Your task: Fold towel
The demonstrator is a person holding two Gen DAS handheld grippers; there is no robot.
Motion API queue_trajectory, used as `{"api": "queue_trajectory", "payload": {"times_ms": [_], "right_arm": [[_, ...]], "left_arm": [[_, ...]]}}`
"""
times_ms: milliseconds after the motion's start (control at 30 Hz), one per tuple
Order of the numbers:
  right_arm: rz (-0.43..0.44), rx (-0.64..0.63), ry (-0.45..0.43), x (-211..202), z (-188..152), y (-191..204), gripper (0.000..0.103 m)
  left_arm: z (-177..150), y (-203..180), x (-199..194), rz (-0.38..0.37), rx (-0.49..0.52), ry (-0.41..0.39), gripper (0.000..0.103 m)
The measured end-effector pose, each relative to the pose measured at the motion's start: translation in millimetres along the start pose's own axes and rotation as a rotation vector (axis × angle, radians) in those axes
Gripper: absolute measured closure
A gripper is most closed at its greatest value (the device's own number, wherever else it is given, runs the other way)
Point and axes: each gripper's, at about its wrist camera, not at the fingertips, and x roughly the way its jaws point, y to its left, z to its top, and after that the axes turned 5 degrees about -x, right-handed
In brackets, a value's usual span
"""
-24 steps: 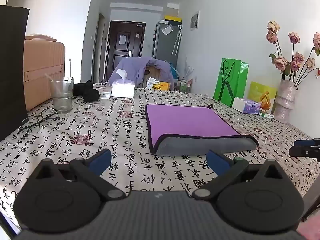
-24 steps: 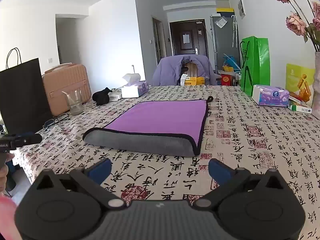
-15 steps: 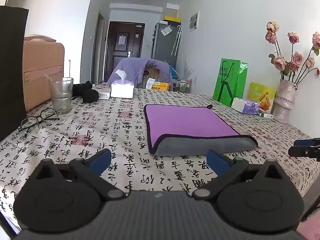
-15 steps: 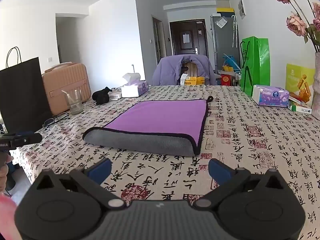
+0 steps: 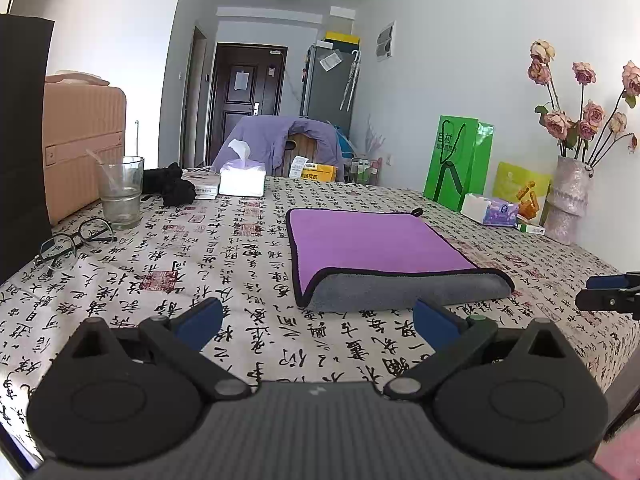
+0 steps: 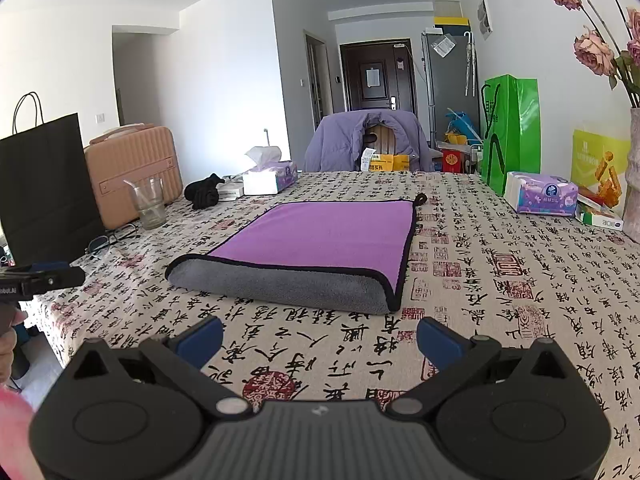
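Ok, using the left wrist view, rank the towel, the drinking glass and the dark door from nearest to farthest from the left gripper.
1. Towel: just ahead of the open left gripper, slightly right, lying folded on the table.
2. Glass: farther back on the left, near the table edge, behind the spectacles.
3. Door: farthest, at the end of the room beyond the table.

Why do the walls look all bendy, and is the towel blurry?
Left wrist view: the fisheye lens curves the walls and darkens corners; the towel looks sharp. Right wrist view: same bending, bright daylight, the black bag leaning; towel crisp, no glare.
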Motion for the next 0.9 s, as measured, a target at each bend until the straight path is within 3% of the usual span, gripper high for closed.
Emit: {"api": "queue_trajectory", "payload": {"times_ms": [900], "right_arm": [[-0.002, -0.002, 0.002, 0.3, -1.4, -1.0, 0.000]], "left_arm": [[0.2, -2.5, 0.4, -0.003, 0.006, -0.001, 0.000]]}}
